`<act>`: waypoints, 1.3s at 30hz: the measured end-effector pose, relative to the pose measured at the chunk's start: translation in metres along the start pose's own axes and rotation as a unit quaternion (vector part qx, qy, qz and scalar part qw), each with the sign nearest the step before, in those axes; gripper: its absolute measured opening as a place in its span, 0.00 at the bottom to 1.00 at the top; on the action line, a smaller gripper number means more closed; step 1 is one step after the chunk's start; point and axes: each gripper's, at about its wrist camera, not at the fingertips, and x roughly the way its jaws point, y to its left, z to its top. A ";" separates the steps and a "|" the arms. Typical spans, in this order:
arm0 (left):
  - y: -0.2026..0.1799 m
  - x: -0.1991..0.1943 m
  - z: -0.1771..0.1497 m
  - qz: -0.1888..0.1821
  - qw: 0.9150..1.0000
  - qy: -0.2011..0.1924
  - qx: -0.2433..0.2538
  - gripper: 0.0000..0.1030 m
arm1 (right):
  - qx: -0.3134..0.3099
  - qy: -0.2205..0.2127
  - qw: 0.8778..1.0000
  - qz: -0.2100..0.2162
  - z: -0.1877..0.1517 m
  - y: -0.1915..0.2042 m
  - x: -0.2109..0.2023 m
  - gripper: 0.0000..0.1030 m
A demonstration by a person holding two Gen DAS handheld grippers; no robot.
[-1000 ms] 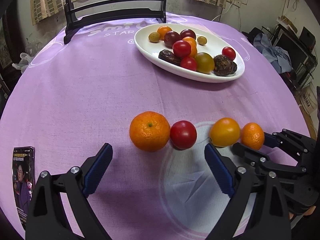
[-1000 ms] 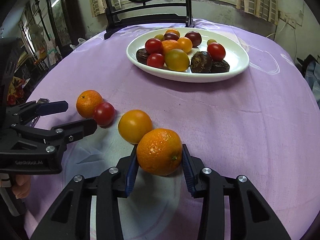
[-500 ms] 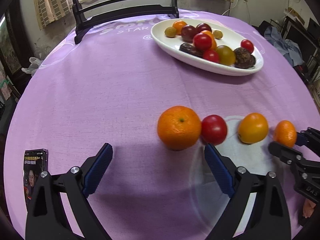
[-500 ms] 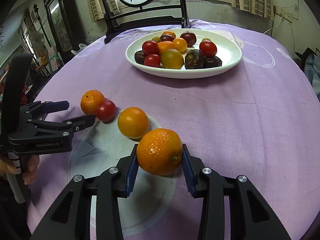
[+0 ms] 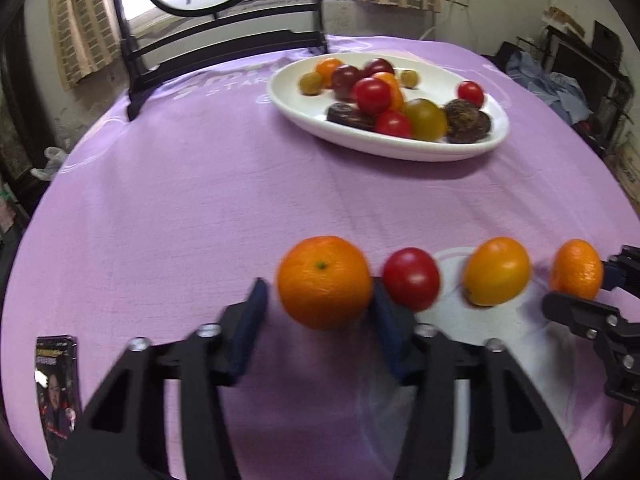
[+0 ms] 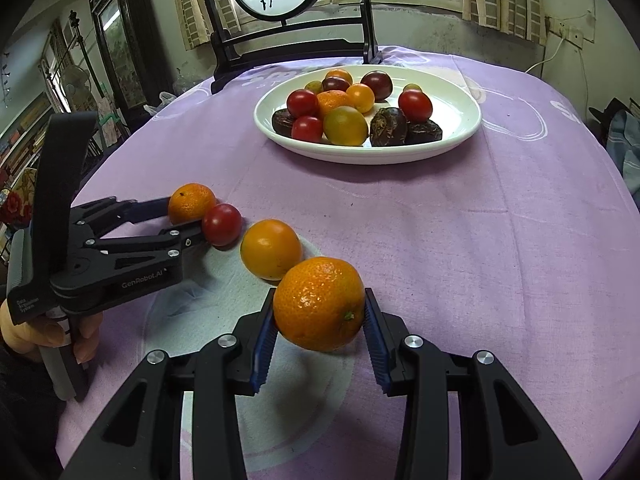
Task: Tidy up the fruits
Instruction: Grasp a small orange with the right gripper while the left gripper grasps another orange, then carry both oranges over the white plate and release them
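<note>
A round table (image 6: 500, 240) under a purple cloth stands before a dark chair (image 6: 288, 46) and a curtained window. A white plate (image 6: 460, 120) holds the piled fruit. The left gripper (image 5: 320, 312) jaws are closing around one orange (image 5: 324, 280); the right gripper (image 6: 320, 344) jaws grip another orange (image 6: 320, 308).

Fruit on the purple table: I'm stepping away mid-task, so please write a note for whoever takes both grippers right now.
Right gripper: shut on a tangerine, low over the cloth.
Left gripper: jaws closing around a second tangerine; one pad not yet touching.
Between them on the cloth: red tomato, orange-yellow tomato.
Done: the white plate already holds a pile of tomatoes and dark fruit.
Left: finish the left grip; these four fruits probably still need sorting.
</note>
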 end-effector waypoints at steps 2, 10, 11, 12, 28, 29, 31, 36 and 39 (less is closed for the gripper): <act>0.000 0.000 -0.001 0.000 1.000 -0.001 -0.002 0.41 | 0.007 -0.004 1.000 0.000 0.000 -0.002 -0.002 0.40; 0.014 -0.024 0.004 -0.037 0.996 0.016 -0.076 0.41 | 0.031 -0.028 0.999 -0.004 0.001 -0.011 -0.022 0.40; 0.013 -0.031 0.007 -0.037 0.996 0.009 -0.075 0.41 | 0.028 -0.036 0.999 -0.006 0.004 -0.011 -0.027 0.40; 0.012 -0.037 0.009 -0.037 0.997 0.003 -0.073 0.41 | 0.026 -0.044 0.999 -0.009 0.007 -0.011 -0.032 0.40; -0.002 -0.009 0.134 0.010 0.998 -0.025 -0.057 0.41 | -0.027 -0.114 0.991 -0.066 0.121 -0.019 -0.004 0.40; -0.002 -0.002 0.138 0.010 0.998 -0.021 -0.060 0.41 | -0.024 -0.108 0.992 -0.064 0.126 -0.021 0.005 0.40; -0.001 0.012 0.144 0.012 0.998 -0.015 -0.064 0.41 | -0.023 -0.103 0.993 -0.062 0.134 -0.024 0.016 0.40; -0.001 0.039 0.154 0.012 0.998 -0.004 -0.066 0.41 | -0.029 -0.090 0.993 -0.067 0.147 -0.027 0.042 0.40; 0.001 0.047 0.158 0.011 0.997 -0.007 -0.074 0.42 | -0.021 -0.090 0.993 -0.068 0.150 -0.029 0.051 0.41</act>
